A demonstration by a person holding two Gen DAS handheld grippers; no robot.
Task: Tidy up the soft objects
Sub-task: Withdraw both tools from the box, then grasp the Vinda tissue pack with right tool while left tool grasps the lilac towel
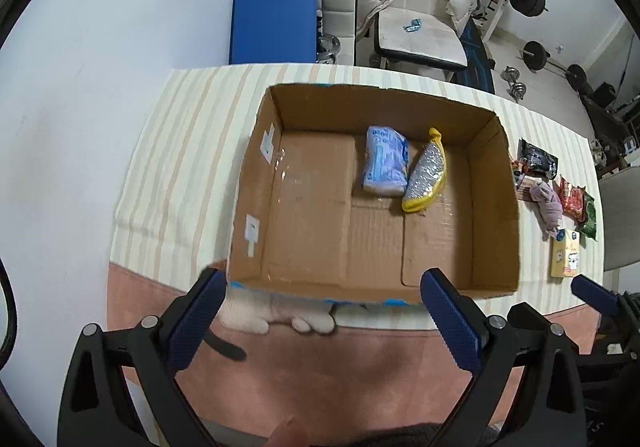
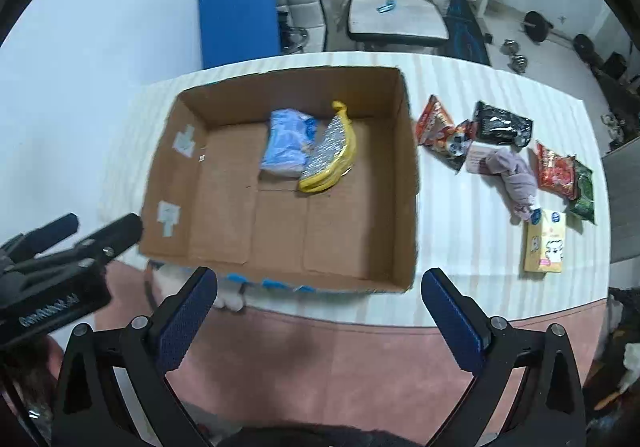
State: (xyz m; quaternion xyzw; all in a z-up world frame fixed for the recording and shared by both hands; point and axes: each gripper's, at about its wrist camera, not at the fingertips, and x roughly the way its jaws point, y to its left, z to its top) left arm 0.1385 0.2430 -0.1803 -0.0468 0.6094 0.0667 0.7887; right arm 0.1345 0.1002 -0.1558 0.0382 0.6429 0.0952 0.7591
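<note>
We held both the left gripper (image 1: 320, 303) and the right gripper (image 2: 320, 303) wide open and empty; the cardboard box (image 1: 496, 207) contained a blue tissue pack (image 1: 385, 161) touching a yellow pouch (image 1: 426, 175).

Matt corrugated cardboard box (image 1: 496, 207); glossy plastic tissue pack (image 1: 385, 161); yellow pouch (image 1: 426, 177) with glittery silver face; striped cloth over the bench (image 1: 176, 151); textured blue gripper pads (image 1: 452, 321).

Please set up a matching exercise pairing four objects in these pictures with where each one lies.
Things:
1. blue tissue pack
2. purple cloth
3. yellow carton
4. black snack bag

Places:
A. nearest the table's front edge, right of the cardboard box
B. inside the box, touching the yellow pouch
C. farthest back in the right-hand group
D. between the black and yellow items

Pairs: 1-B, 2-D, 3-A, 4-C
</note>
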